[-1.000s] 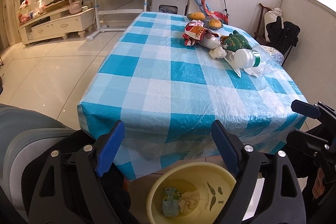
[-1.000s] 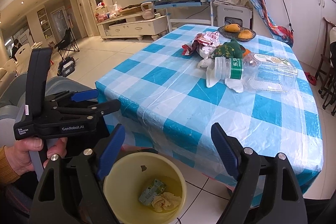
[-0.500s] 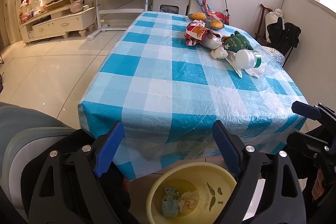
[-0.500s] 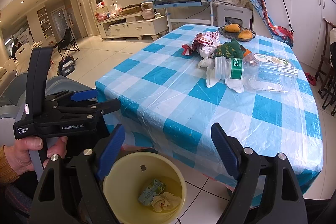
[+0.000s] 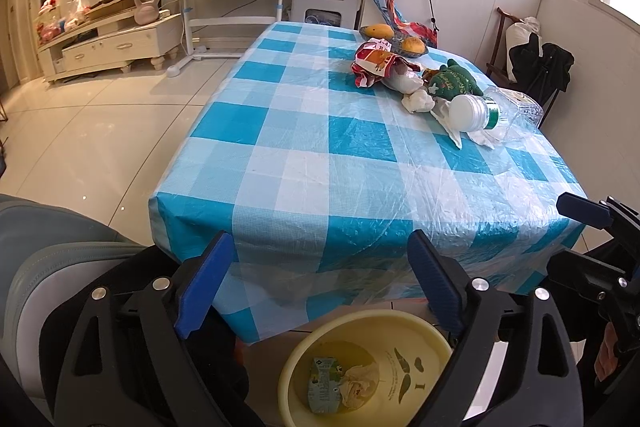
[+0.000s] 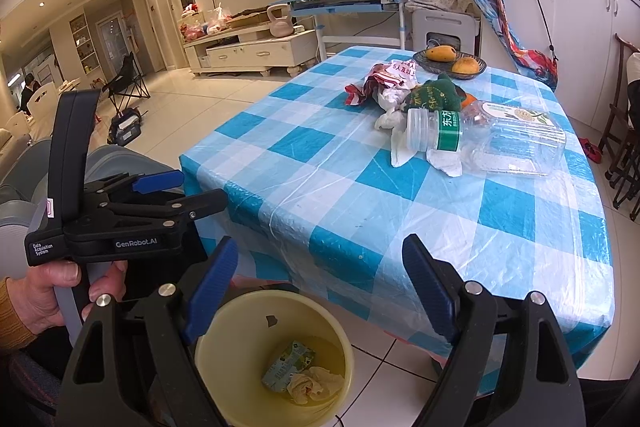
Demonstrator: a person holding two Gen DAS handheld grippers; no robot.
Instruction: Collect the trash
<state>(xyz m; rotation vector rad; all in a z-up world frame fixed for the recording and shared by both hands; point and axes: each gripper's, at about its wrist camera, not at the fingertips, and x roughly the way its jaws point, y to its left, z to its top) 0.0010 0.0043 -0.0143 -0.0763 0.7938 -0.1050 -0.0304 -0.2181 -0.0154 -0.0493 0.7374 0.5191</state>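
Below the near edge of the tabletop [image 6: 400, 211], the yellow bin [image 6: 276, 359] sits on the floor, already holding a small carton [image 6: 289, 365] and a crumpled tissue. Both the left gripper [image 5: 320, 287] and right gripper [image 6: 316, 287] hover over it, jaws released and empty, so this looks like a pause between drops. The remaining trash pile [image 6: 440, 111] lies at about one o'clock on the tabletop; the next move calls for a forward reach to it. The bin's near rim is hidden behind the gripper frames, and the pile's overlapping wrappers are hard to separate, possibly two bags.

Black tool [image 6: 318, 291], blue pads [image 6: 210, 293], silver screws, seemingly mustard sleeve [image 6: 10, 319]
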